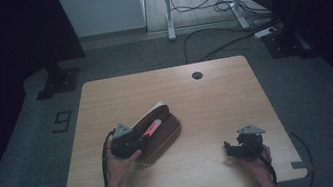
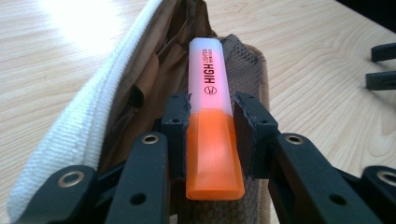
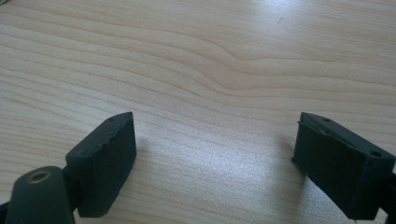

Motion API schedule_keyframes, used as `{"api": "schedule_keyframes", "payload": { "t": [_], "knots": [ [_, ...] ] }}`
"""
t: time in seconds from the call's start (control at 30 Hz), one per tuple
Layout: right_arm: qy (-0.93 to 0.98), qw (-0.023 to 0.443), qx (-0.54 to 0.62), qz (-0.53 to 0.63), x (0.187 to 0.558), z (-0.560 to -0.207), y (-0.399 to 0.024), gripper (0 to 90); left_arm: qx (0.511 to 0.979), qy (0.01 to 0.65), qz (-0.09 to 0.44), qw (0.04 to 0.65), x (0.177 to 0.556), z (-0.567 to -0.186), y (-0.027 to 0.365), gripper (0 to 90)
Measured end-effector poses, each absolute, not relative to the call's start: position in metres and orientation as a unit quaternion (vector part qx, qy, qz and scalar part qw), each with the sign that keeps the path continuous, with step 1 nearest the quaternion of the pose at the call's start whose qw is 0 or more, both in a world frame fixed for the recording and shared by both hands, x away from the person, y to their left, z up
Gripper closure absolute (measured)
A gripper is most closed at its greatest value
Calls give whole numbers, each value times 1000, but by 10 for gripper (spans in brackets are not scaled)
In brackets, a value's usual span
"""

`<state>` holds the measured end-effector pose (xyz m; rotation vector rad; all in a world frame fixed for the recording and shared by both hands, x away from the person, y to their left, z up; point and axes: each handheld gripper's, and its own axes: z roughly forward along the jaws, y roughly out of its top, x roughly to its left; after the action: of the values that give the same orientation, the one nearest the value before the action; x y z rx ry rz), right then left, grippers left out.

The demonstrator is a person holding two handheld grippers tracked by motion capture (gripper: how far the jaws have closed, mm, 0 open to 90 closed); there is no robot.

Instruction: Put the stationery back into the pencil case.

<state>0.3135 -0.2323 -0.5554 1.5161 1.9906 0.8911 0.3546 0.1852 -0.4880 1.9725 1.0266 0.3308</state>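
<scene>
Highlighter (image 2: 212,116) is the thing being handled: a pink-bodied pen with an orange cap, printed "HIGH LIGHTER" in black along its barrel, lying lengthwise over the open mouth of a brown pencil case (image 2: 154,60). The left gripper (image 2: 211,126) pinches it at the seam where cap meets barrel, one black jaw pressed on each side, the cap end pointing back toward the camera and the barrel reaching on over the case's mesh inner pocket. The case has a pale woven outer edge (image 2: 88,116) along its left side in the left gripper view. From the high view, the pencil case (image 1: 161,137) lies left of centre on the wooden table (image 1: 206,102), the highlighter (image 1: 151,128) showing as a pink streak in its opening, with the left gripper (image 1: 129,141) and left hand (image 1: 121,162) at its near end. The right gripper (image 1: 231,150) rests well apart, near the table's front right, held by the right hand (image 1: 259,162); in the right gripper view its jaws stand spread wide over bare wood (image 3: 210,70), with nothing between them.
</scene>
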Motion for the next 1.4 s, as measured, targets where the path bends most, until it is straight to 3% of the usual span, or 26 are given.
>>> {"api": "schedule_keyframes", "payload": {
  "t": [0.17,0.3,0.4,1.0,1.4],
  "knots": [
    [727,240,554,326,313,-555,-232,127,790,419,157,419,354,-488,184,663],
    [728,240,554,326,313,-555,-232,127,784,422,170,423,350,-487,185,526],
    [728,240,554,326,313,-555,-232,127,775,425,182,431,341,-483,189,477],
    [728,240,554,326,313,-555,-232,127,769,404,147,472,314,-477,187,445],
    [728,240,554,326,313,-555,-232,127,765,422,114,473,278,-503,191,441]
  ]
}}
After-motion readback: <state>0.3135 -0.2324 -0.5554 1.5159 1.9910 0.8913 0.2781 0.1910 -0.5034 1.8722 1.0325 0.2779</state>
